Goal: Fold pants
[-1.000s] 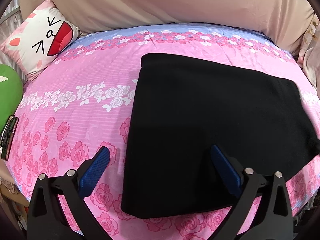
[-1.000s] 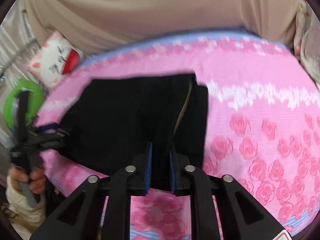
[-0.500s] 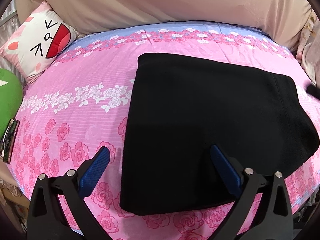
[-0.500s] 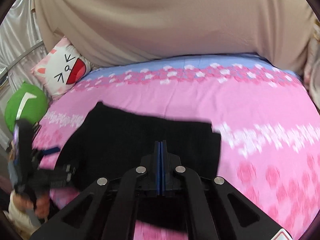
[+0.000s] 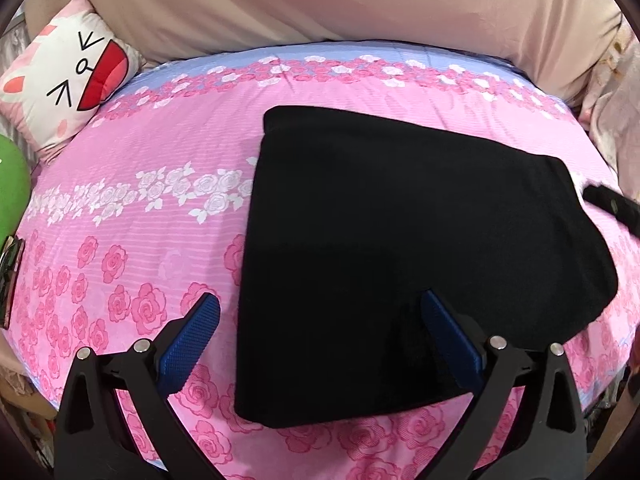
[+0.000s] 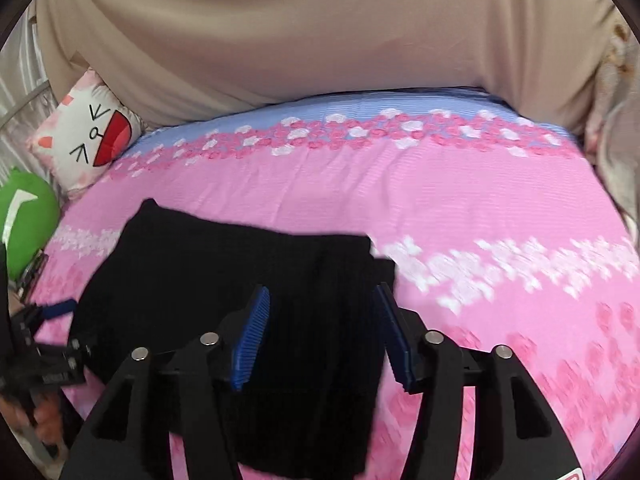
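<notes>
The black pants (image 5: 400, 248) lie folded into a flat rectangle on the pink rose-print bedsheet (image 5: 140, 216). My left gripper (image 5: 320, 308) hovers open over their near left edge, with one blue pad above the sheet and the other above the cloth. In the right wrist view the pants (image 6: 224, 280) lie low and to the left. My right gripper (image 6: 320, 300) is above their right end with its jaws opening. The fabric lies below the gap and the pads do not press it. One of its fingers (image 5: 612, 206) shows at the right edge of the left wrist view.
A cat-face cushion (image 5: 68, 80) and a green cushion (image 5: 10, 192) sit at the far left. A beige drape (image 5: 320, 4) backs the bed. A flat dark object (image 5: 10, 280) lies at the sheet's left edge, and pale cloth (image 6: 616, 152) hangs at the right. A hand (image 6: 44, 420) holds the left tool.
The right gripper's jaws went from narrow around the fabric to fully shut, and now stand parted. It drew back and up from the pants. The left gripper stayed put.
</notes>
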